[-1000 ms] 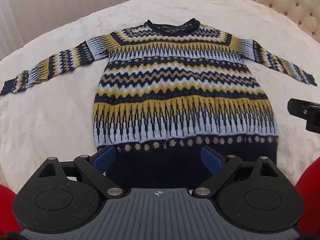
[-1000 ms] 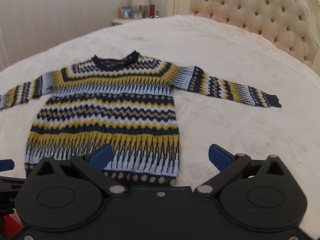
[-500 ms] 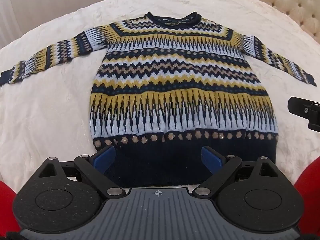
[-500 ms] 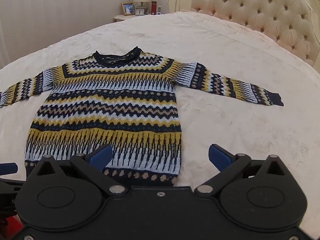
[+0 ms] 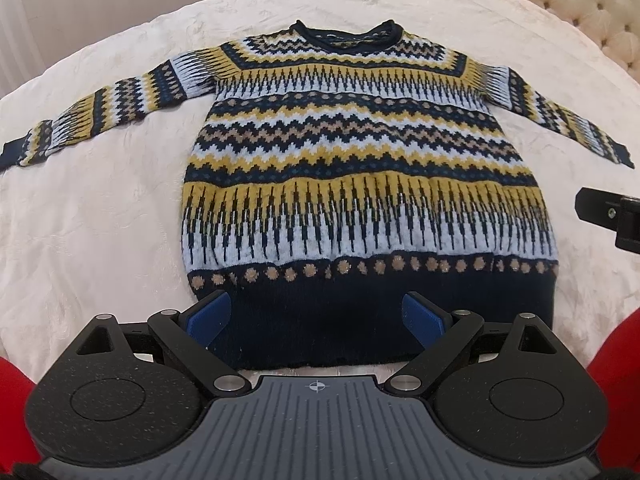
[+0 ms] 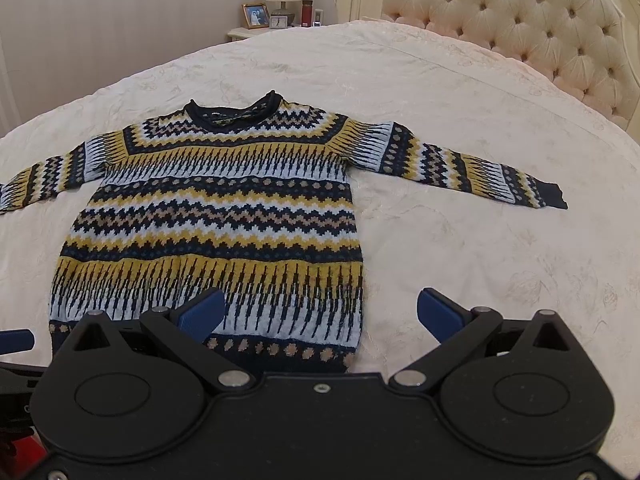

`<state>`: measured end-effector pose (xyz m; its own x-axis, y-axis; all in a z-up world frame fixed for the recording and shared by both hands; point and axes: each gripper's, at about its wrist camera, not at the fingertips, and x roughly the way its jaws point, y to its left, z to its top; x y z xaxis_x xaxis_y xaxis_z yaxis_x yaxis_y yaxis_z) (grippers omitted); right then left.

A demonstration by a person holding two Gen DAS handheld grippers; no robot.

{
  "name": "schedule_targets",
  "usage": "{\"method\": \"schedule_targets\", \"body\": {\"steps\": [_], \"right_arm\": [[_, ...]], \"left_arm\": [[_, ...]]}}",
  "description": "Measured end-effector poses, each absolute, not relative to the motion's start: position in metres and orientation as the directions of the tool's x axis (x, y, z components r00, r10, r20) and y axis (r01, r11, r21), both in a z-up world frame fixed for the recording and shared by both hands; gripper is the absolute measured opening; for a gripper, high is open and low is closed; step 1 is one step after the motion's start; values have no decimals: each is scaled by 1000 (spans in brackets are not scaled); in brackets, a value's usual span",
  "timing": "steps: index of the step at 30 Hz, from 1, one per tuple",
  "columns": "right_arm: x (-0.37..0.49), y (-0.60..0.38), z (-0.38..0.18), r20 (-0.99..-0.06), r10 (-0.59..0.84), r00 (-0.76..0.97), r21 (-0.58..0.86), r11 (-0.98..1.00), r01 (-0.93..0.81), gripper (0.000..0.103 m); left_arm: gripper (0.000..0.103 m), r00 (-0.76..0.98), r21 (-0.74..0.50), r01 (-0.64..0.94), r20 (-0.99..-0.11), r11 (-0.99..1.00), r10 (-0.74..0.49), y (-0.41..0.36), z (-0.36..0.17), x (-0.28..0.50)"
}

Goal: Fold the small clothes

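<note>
Knitted in navy, yellow and pale blue, the sweater [image 5: 368, 184] lies flat and unfolded mid-frame on the bed [image 6: 460, 92], sleeves spread. Left claw [image 5: 316, 316] and right claw [image 6: 318, 312] both gape wide, empty, near the hem [image 5: 320, 332]; every fold remains.
</note>
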<state>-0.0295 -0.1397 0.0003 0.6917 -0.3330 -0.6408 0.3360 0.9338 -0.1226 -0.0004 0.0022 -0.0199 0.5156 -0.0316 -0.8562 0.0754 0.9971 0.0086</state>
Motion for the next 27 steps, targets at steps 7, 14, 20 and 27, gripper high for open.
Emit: {"method": "schedule_targets", "body": {"steps": [7, 14, 20, 27], "right_arm": [[-29, -140, 0, -641, -333, 691, -123, 934, 335, 102], [-29, -139, 0, -642, -333, 690, -123, 934, 336, 101], [-29, -139, -1, -644, -329, 690, -123, 935, 332, 101], [-29, -139, -3, -651, -320, 688, -119, 938, 324, 101]], "left_arm": [[93, 524, 11, 53, -851, 999, -19, 7, -19, -2], [93, 550, 22, 15, -835, 1000, 10, 16, -14, -1], [93, 569, 28, -3, -822, 1000, 25, 19, -10, -1], [93, 589, 61, -4, -806, 998, 52, 18, -8, -1]]}}
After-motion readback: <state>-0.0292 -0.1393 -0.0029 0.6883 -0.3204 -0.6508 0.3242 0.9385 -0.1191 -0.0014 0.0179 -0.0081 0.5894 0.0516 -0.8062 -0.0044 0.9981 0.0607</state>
